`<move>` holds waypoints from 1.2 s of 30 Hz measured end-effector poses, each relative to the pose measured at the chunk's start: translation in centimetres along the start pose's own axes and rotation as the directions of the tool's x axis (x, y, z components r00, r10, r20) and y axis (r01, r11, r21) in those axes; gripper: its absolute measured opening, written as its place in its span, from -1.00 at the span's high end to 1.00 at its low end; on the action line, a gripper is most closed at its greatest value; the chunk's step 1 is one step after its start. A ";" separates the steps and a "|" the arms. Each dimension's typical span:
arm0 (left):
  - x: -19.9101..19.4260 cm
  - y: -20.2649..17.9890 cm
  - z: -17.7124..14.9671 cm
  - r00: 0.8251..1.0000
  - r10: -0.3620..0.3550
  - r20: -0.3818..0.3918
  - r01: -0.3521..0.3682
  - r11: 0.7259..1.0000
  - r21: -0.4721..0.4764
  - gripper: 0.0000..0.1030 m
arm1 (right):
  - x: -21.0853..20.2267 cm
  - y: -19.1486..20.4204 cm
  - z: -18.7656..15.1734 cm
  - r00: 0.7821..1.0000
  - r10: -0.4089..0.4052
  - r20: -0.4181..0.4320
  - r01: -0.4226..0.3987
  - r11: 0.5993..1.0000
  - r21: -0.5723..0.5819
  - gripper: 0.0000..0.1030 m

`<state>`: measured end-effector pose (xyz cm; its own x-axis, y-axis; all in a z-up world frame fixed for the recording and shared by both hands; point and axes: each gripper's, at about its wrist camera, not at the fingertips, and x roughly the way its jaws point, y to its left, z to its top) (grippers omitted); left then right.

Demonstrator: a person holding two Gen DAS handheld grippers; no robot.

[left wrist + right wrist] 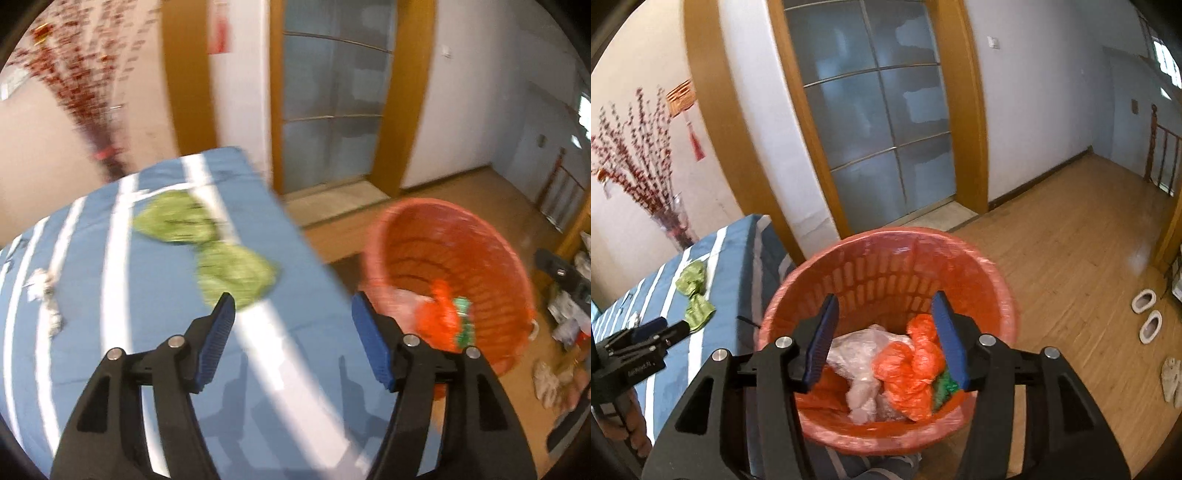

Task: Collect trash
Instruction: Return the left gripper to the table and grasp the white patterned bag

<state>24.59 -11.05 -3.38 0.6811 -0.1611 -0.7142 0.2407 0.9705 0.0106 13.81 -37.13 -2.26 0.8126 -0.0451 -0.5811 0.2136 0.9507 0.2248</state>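
Both claws gape empty: right claw point(884, 336) over the orange basket point(997, 273), left claw point(291, 332) nearing the green wrapper point(236, 275) on the striped surface point(155, 354); next looks like pinching it

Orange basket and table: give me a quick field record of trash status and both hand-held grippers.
basket: orange basket on the floor beside the table
in basket: orange bag, clear plastic, green scrap
on table: green wrapper, white scrap
left hand-held gripper: open, empty, above the table edge
right hand-held gripper: open, empty, above the basket
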 end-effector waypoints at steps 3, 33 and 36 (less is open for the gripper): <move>-0.5 4.0 -0.3 0.997 0.083 0.010 -0.082 0.996 -0.044 -0.27 | 0.6 2.0 -0.2 0.999 0.031 -0.015 -0.031 0.999 -0.026 -0.08; 3.9 26.7 -1.0 0.917 0.355 -0.183 -0.398 0.837 -0.374 0.17 | 5.0 10.9 -2.3 0.985 0.103 -0.135 -0.122 0.982 -0.144 -0.08; 4.1 26.4 -0.7 0.919 0.352 -0.178 -0.394 0.845 -0.362 0.44 | 5.0 10.9 -2.3 0.985 0.106 -0.137 -0.125 0.982 -0.142 -0.08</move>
<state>33.28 14.07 -6.51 0.5872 0.2254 -0.7774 -0.3155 0.9482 0.0366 18.93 -26.26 -4.52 0.7483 0.0982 -0.6560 0.0306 0.9828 0.1821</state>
